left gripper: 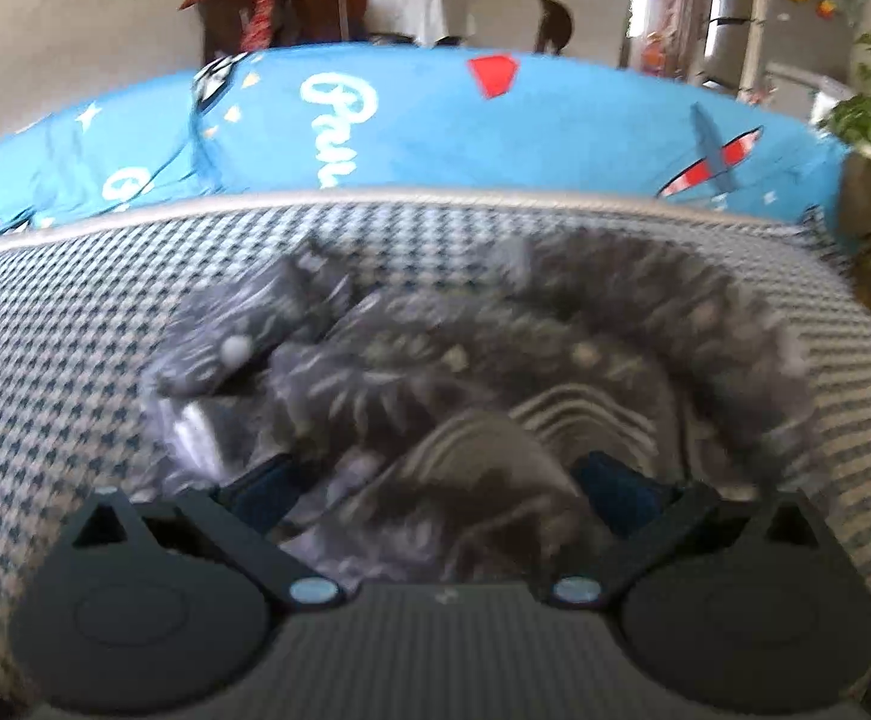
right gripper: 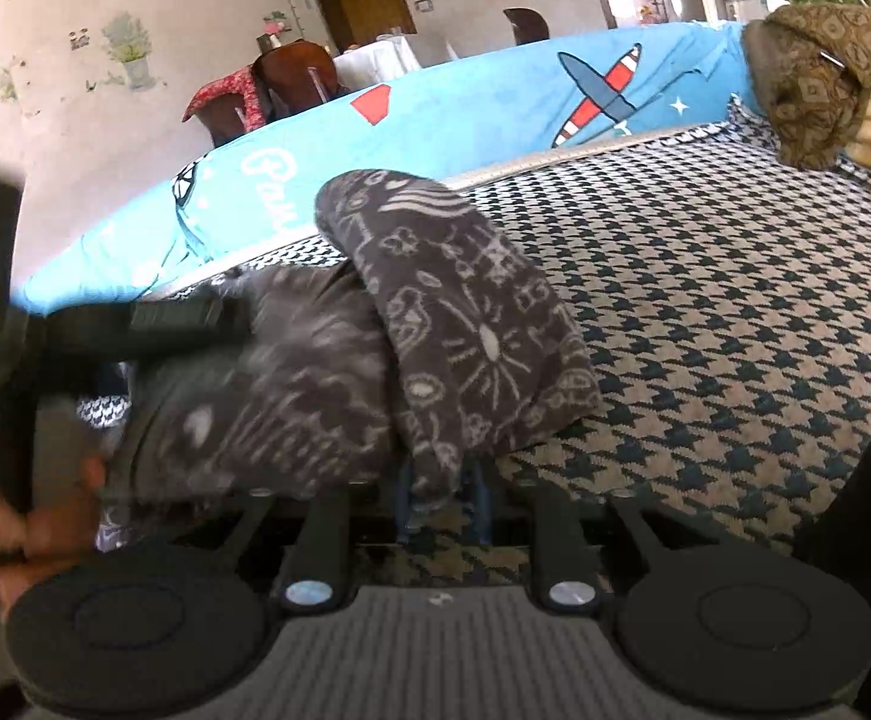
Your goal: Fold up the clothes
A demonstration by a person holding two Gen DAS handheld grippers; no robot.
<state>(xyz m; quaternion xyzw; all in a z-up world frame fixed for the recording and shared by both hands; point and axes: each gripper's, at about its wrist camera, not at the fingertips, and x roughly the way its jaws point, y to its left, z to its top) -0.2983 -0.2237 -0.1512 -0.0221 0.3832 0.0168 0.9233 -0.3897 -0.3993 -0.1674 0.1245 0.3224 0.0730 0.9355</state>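
Setting: houndstooth-patterned bed [right gripper: 735,312] in a lived-in room, a blue bedsheet [left gripper: 555,132] printed with aeroplanes bunched along its far edge; dining chairs and a wall with paper pictures stand behind.

Garment: I see a dark grey garment [right gripper: 471,324] with pale doodle print, crumpled in a heap on the bed, toward the far edge. In the left wrist view the garment [left gripper: 495,360] is blurred and fills the middle of the frame.

Left hand-held gripper: the left hand-held gripper [left gripper: 441,492] has its blue pads spread wide on either side of a fold of the cloth, released, the fabric lying loose between the fingers [left gripper: 615,489]. From the right wrist view the left tool shows as a dark blurred shape at the left edge, gripped by a person's hand [right gripper: 21,516].

Right hand-held gripper: the right hand-held gripper [right gripper: 442,495] is clenched on a hanging corner of the garment, its two blue fingers [right gripper: 404,495] drawn close with the cloth pinched between them, lifting that side into a raised fold.

Far right corner of the bed: a brown patterned cloth [right gripper: 825,72] lies draped there, well apart from the garment.
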